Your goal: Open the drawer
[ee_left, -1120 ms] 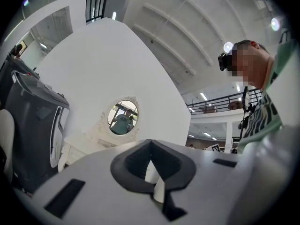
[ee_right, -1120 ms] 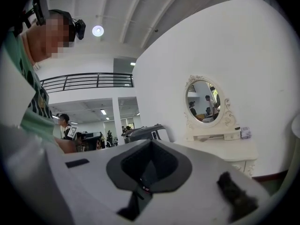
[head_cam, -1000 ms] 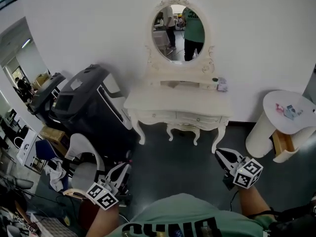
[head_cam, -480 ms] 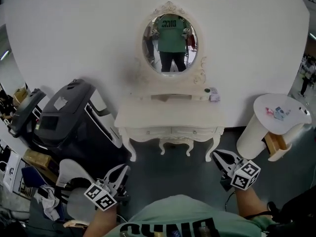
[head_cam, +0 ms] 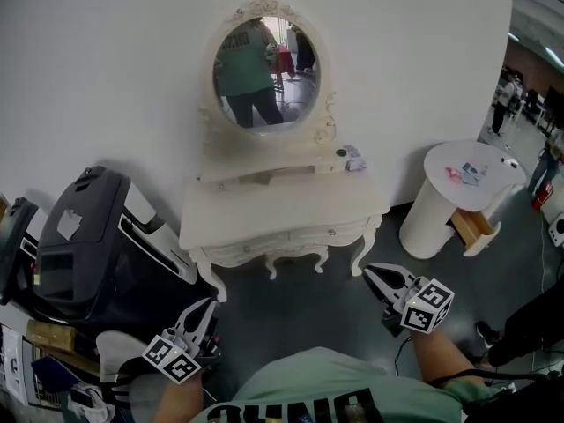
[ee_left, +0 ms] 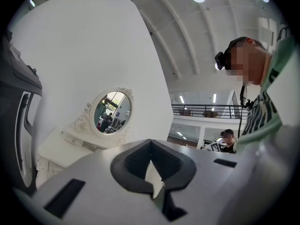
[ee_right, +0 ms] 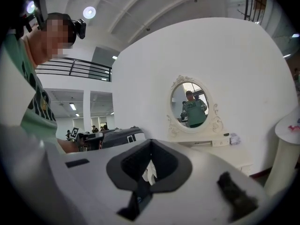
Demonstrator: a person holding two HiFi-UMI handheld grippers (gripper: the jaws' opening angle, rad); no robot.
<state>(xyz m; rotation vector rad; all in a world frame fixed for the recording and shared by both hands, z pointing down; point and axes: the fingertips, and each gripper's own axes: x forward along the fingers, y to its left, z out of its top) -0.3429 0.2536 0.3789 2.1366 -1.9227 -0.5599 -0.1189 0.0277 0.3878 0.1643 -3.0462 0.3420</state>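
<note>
White vanity (head_cam: 282, 205) far ahead, drawers (head_cam: 330, 233) shut. Left gripper (head_cam: 208, 305) and right gripper (head_cam: 370, 271) near, jaws fully closed, both holding nothing.

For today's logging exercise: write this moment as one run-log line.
drawers: closed, untouched | left tongs: shut, empty | right tongs: shut, empty

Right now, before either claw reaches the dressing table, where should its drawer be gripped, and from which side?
Take the small knob on the drawer front, just under the tabletop, coming level and straight at the table's front. That face is flat and shallow, with carved trim below, so only the knob offers a hold. The right claw, now shut, must open first.
</note>
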